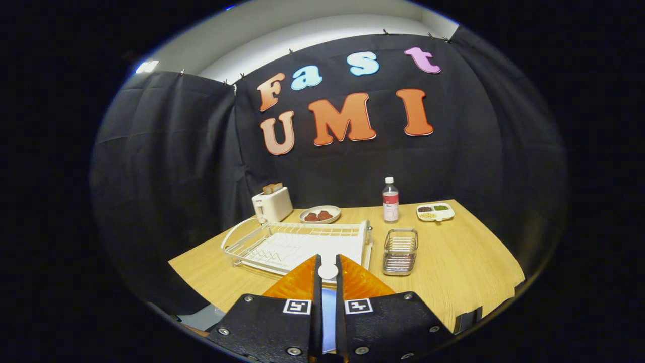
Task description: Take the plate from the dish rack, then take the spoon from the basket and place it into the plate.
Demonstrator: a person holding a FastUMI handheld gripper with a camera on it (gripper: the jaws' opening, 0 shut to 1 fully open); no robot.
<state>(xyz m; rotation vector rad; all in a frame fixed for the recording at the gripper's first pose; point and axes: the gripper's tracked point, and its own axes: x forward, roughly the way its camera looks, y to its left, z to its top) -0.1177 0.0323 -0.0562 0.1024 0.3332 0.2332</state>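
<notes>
My gripper (327, 259) hangs above the table's near edge, its two orange fingers (297, 285) almost together. A small white rounded end, which looks like the spoon (327, 271), sticks out between them just behind the tips, and both fingers press on it. A pale blue strip (328, 315) shows through the gap lower down; I cannot tell whether it is the spoon's handle or the plate below. Just beyond the fingers stands the white wire dish rack (297, 242) with no plate in it. The wire basket (400, 251) stands to its right and looks empty.
On the wooden table (468, 257), at the back, stand a white toaster (272, 204), a bowl of red pieces (320, 215), a bottle with a red label (390, 200) and a white divided dish (435, 212). Bare wood lies right of the basket.
</notes>
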